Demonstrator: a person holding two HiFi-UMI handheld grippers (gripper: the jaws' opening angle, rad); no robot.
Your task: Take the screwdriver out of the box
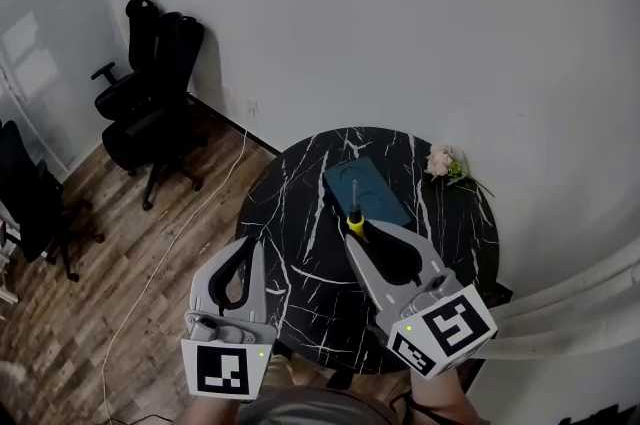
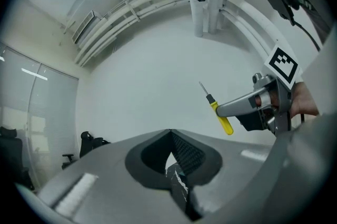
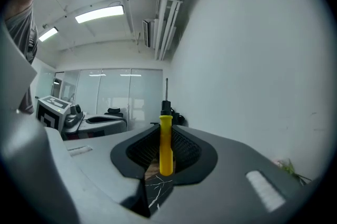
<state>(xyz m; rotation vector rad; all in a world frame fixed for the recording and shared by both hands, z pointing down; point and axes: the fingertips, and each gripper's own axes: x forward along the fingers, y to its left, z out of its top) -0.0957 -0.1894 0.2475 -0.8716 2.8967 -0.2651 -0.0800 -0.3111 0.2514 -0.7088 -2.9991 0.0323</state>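
Observation:
A small screwdriver (image 3: pixel 165 138) with a yellow handle, black collar and thin metal shaft stands upright between the jaws of my right gripper (image 3: pixel 164 145), which is shut on it. In the head view the right gripper (image 1: pixel 357 231) holds the screwdriver (image 1: pixel 354 219) in the air above the near edge of a dark teal box (image 1: pixel 365 190) lying closed and flat on the round black marble table (image 1: pixel 300 243). My left gripper (image 1: pixel 249 248) hovers over the table's left side, shut with nothing in it. From the left gripper view (image 2: pixel 171 162) the screwdriver (image 2: pixel 219 114) shows to the right.
A small pink flower sprig (image 1: pixel 448 164) lies at the table's far right edge. Black office chairs (image 1: pixel 150 103) stand at the left on the wooden floor, where a white cable (image 1: pixel 190 223) runs. A white wall is behind the table.

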